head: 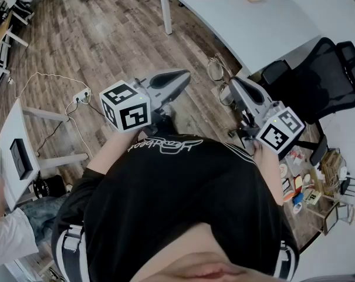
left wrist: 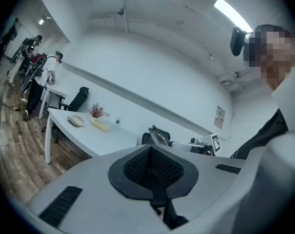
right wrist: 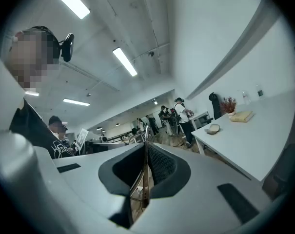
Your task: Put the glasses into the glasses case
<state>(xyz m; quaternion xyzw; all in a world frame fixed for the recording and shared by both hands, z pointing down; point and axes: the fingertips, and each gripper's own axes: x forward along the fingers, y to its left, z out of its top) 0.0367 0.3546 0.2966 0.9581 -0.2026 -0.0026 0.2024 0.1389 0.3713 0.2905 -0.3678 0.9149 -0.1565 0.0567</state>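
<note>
Thin wire-rimmed glasses pinched in right claw

Head cam looks steeply down past wearer's chest at left gripper, right gripper and floor. Each gripper cam sits close behind its own jaws, facing level across the rm. All 3 views share the table; head and left cams share the glasses.
</note>
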